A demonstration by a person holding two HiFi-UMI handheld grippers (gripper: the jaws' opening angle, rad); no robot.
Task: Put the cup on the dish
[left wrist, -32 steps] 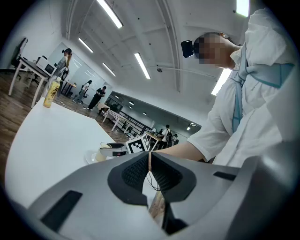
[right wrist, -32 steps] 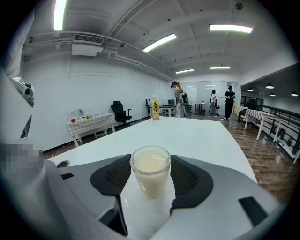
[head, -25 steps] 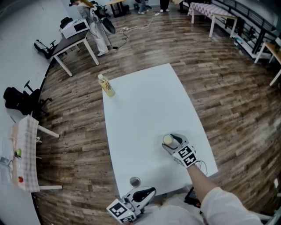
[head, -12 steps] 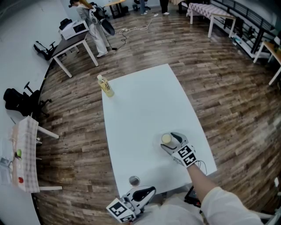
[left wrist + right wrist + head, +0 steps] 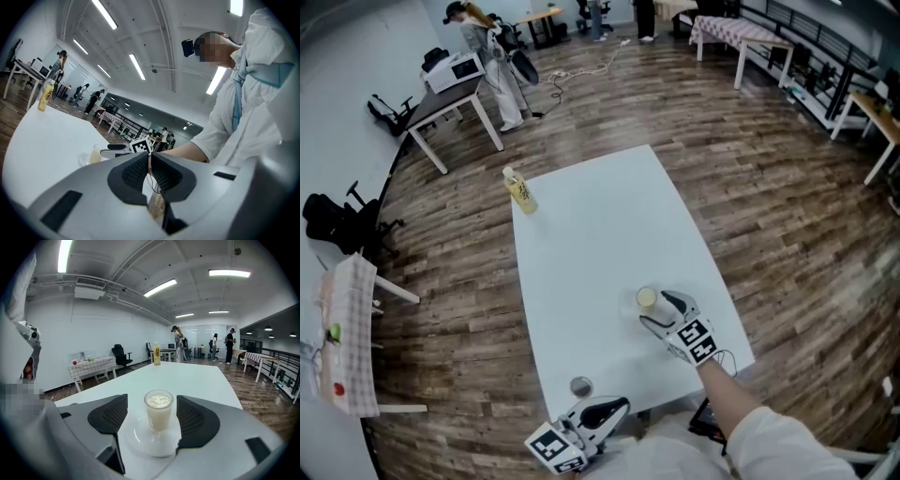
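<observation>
Cup (image 5: 159,414) is noted upright on the dish (image 5: 139,442), filled near the rim (smooth clear wall, judged slippery and spill-prone); a mid-wall hold is advised. Right gripper (image 5: 659,310) jaws are spread wide around it, untouching. Left gripper (image 5: 149,165) jaws are closed, empty, at the worktop (image 5: 199,376) edge.

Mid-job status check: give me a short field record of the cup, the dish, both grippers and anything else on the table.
cup: upright on the dish, holds pale liquid
dish: white, flat on the table, near right part
right gripper: open, fingers either side of the cup, not touching it
left gripper: shut, empty, at the table's near edge
bottle: upright, far left corner
task: cup is on the dish, looks done
</observation>
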